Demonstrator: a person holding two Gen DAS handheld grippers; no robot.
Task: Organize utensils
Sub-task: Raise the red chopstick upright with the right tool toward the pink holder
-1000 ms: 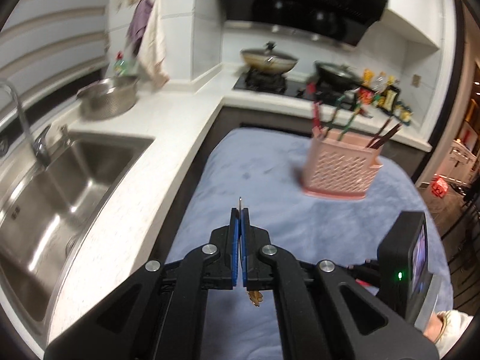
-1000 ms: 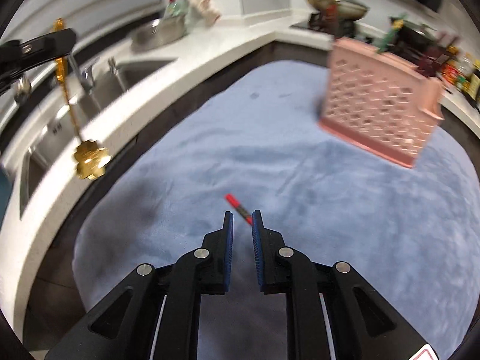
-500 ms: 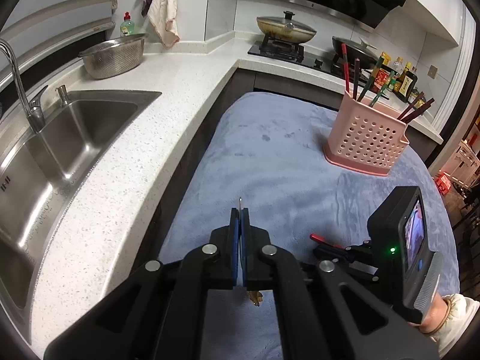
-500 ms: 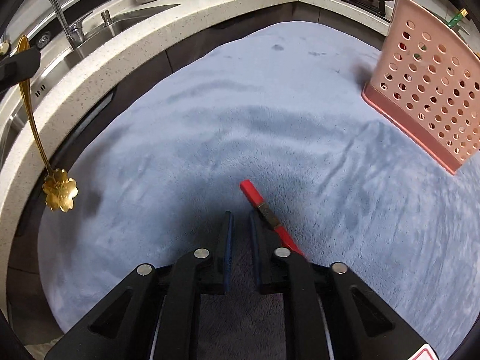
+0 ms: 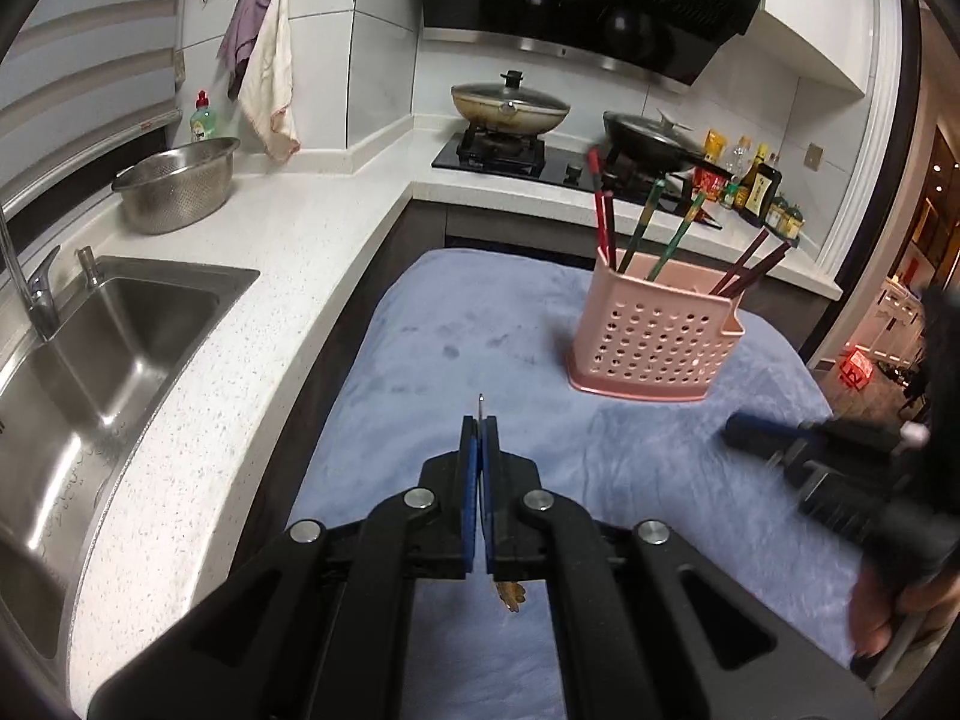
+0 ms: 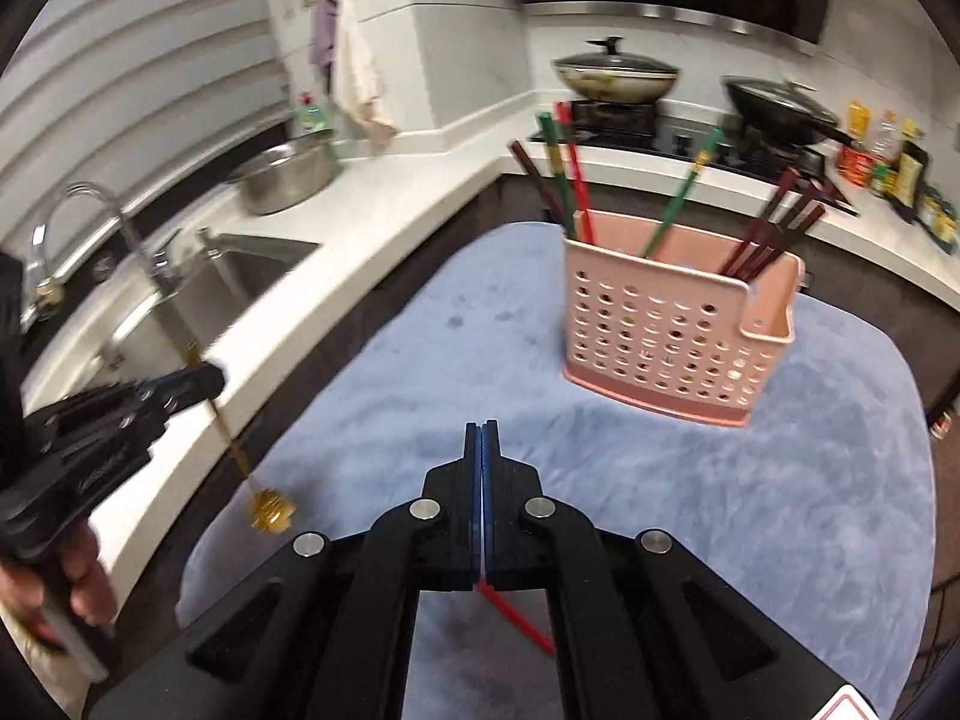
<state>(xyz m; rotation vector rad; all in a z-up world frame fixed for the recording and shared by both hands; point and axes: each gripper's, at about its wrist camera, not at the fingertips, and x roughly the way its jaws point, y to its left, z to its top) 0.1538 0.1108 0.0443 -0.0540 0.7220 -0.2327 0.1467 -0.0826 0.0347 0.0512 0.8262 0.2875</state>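
The gold spoon [image 6: 273, 510] dangles from the left gripper [image 5: 479, 420], pinched mid-handle; thin, stiff, light, slippery (likely to swing). The right gripper [image 6: 482, 426], jaws closed, seems to hold a red chopstick [image 6: 517, 621] near one end. The pink basket [image 6: 672, 336] stands ahead on the blue cloth [image 6: 780, 510].

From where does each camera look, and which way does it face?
Left wrist: sits on the left claw, faces the pink holder and stove; its fingers clamp a gold spoon; the right claw enters at right.
Right wrist: sits on the right claw, same heading; grips a red chopstick; the left claw and hand show.
Shared: holder, blue cloth, sink.
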